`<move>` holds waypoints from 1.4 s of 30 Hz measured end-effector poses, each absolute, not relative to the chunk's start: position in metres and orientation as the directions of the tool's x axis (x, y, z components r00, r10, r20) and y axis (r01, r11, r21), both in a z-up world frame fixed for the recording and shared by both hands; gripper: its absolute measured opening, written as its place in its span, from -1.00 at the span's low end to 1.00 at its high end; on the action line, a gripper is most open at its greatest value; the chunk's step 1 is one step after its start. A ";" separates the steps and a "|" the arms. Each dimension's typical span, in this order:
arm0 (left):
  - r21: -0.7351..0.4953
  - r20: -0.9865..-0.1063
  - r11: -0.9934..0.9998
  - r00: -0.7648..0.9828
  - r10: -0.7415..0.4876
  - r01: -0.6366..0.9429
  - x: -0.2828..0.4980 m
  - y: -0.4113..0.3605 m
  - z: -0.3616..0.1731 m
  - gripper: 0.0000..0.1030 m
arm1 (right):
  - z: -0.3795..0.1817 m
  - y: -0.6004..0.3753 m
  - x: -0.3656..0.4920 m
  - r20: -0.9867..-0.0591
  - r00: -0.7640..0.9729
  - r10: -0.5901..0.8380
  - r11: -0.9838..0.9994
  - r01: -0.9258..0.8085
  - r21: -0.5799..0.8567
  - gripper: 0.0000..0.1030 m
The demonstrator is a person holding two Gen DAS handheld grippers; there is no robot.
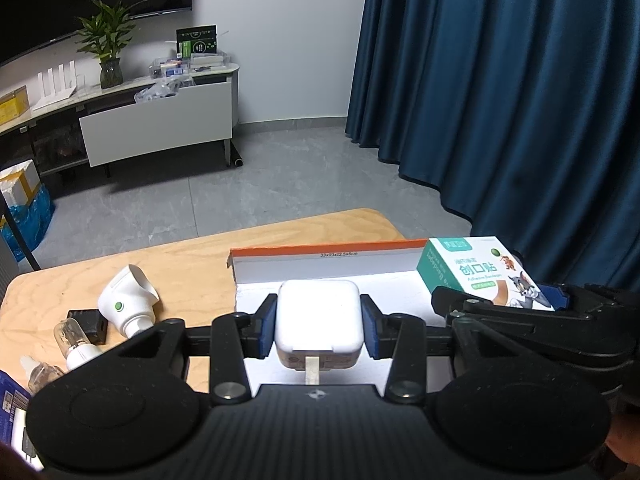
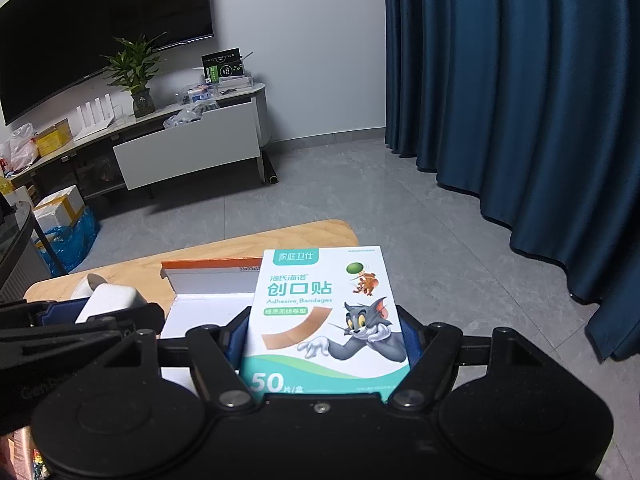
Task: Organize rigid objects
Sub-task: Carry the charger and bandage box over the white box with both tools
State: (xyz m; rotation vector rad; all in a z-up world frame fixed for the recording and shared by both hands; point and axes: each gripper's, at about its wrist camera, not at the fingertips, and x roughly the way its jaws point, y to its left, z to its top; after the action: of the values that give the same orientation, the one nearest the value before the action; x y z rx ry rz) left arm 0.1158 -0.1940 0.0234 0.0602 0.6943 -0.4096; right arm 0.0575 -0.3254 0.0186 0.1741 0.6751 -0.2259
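Left gripper (image 1: pixel 319 326): clamped on the white charger block, blue pads pressed to its two sides.
White charger block (image 1: pixel 318 316): squarely between the left pads, metal prong pointing back toward the camera; held above the white floor of the open box.
Right gripper (image 2: pixel 325 344): clamped on the bandage box, jaws set wide across its width.
Bandage box (image 2: pixel 324 312): flat between the right pads, printed face up, far end jutting well past the fingertips; over the open box's right part.
Open box (image 1: pixel 332 266): white inside, orange rim, on the wooden table (image 1: pixel 192 256).
White nebuliser (image 1: pixel 128 300): on the table, left of the open box.
Black adapter (image 1: pixel 89 322): just beside the nebuliser.
Glass bulb (image 1: pixel 74 338): near the table's left edge.
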 end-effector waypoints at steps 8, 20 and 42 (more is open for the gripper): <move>-0.083 -0.631 0.921 0.696 -0.344 0.380 0.116 -0.193 0.022 -0.17 | 0.019 -0.326 0.058 -0.634 0.758 -0.151 0.961 0.264 0.086 0.63; -0.087 -0.633 0.922 0.694 -0.344 0.377 0.118 -0.191 0.020 -0.17 | 0.017 -0.323 0.062 -0.642 0.752 -0.149 0.962 0.259 0.080 0.63; -0.100 -0.666 0.930 0.671 -0.326 0.353 0.134 -0.186 0.002 -0.17 | 0.005 -0.329 0.084 -0.680 0.721 -0.132 0.967 0.244 0.071 0.63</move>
State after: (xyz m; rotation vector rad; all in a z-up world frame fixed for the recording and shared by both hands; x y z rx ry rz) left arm 0.1345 -0.1863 0.0016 0.0376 0.7422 -0.3824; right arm 0.0838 -0.3289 0.0054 0.1599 0.7372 -0.2088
